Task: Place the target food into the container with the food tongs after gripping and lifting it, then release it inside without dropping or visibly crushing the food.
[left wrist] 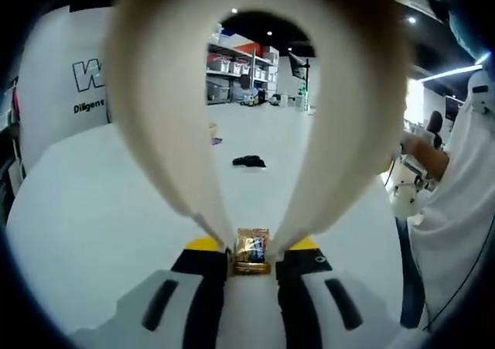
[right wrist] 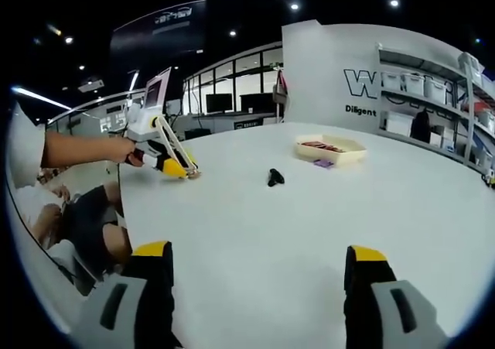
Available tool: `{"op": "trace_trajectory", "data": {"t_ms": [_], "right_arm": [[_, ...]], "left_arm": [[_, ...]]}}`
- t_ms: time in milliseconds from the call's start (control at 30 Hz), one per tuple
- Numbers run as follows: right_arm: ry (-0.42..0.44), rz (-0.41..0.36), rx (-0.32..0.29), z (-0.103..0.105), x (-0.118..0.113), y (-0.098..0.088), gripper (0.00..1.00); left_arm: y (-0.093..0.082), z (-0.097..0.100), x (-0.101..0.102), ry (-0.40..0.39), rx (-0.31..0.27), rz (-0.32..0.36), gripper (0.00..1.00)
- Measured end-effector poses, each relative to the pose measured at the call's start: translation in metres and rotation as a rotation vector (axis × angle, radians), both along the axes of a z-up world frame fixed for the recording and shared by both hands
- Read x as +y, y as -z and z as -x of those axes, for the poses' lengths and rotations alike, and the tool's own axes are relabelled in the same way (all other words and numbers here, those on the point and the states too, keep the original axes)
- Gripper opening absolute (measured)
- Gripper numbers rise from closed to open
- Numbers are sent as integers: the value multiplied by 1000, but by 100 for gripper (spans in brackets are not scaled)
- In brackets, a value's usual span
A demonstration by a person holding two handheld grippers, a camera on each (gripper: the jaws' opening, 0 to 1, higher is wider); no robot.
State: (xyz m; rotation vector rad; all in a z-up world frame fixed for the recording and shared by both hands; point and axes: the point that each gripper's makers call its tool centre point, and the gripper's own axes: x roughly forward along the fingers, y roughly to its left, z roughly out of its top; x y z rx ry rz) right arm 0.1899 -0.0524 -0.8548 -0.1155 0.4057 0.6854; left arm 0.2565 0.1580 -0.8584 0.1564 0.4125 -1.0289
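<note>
while the left tongs (left wrist: 253, 260) squeeze a small shiny food packet (left wrist: 252, 251) over the white worktop (left wrist: 93, 210), the right tongs (right wrist: 259, 268) hang wide open, holding nothing, far from the tray (right wrist: 331, 149).

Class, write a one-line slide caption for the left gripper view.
Left gripper holds cream food tongs pinching a small wrapped snack above a white table.

My tongs (left wrist: 255, 124) loom blurred and run off at twelve o'clock. The small dark thing (right wrist: 275, 177) on the table (right wrist: 255, 233) I can't identify, nor the tray's (right wrist: 331, 149) contents at one o'clock.
</note>
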Motion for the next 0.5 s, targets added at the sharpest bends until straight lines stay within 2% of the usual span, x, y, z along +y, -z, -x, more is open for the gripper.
{"op": "trace_trajectory", "data": {"t_ms": [133, 200, 267, 300, 333, 400, 500], "right_arm": [[-7, 0, 5, 0, 3, 3, 90], [-10, -1, 8, 1, 4, 4, 90], [-12, -4, 9, 0, 5, 4, 90], [-14, -4, 8, 0, 6, 4, 90], [-15, -7, 8, 0, 7, 4, 90], [-16, -9, 7, -1, 8, 4, 90], [-11, -18, 6, -2, 8, 3, 90]], "left_arm": [[0, 1, -1, 6, 6, -17, 18], [1, -1, 1, -44, 74, -22, 16], [0, -2, -1, -35, 31, -63, 16], [1, -2, 1, -68, 62, -55, 15], [1, -2, 0, -73, 60, -47, 15], [1, -4, 2, -110, 95, -7, 15], [1, -3, 2, -103, 82, -9, 15]]}}
